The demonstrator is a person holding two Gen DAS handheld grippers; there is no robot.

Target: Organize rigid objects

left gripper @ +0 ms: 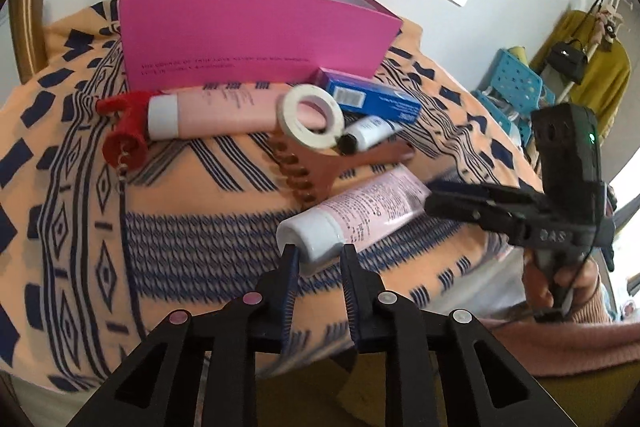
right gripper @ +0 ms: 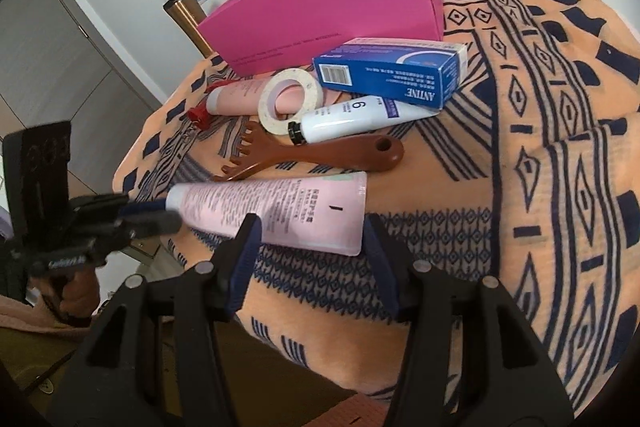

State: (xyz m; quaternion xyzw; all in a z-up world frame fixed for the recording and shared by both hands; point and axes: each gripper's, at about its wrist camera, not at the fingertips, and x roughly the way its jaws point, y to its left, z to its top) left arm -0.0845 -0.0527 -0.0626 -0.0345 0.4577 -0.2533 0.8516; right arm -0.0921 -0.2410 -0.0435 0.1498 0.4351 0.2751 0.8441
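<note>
So the left gripper point(left gripper: 318, 255) is sitting pinched onto the white cap of the pale pink tube point(left gripper: 352, 211), which is lying on the orange patterned cloth point(left gripper: 200, 227) at the near edge of the pile. Meanwhile the right gripper point(right gripper: 310, 233) is straddling the flat crimped end of that same tube point(right gripper: 280, 211), jaws apart, and whether the pads are actually pressing it is hard to tell. Behind it the brown comb point(right gripper: 320, 151), tape roll point(right gripper: 290, 101), small white tube point(right gripper: 352, 117), blue carton point(right gripper: 390, 73), peach tube point(left gripper: 216, 111) and red corkscrew point(left gripper: 124, 131) are crowding in front of the pink box point(left gripper: 256, 39).
</note>
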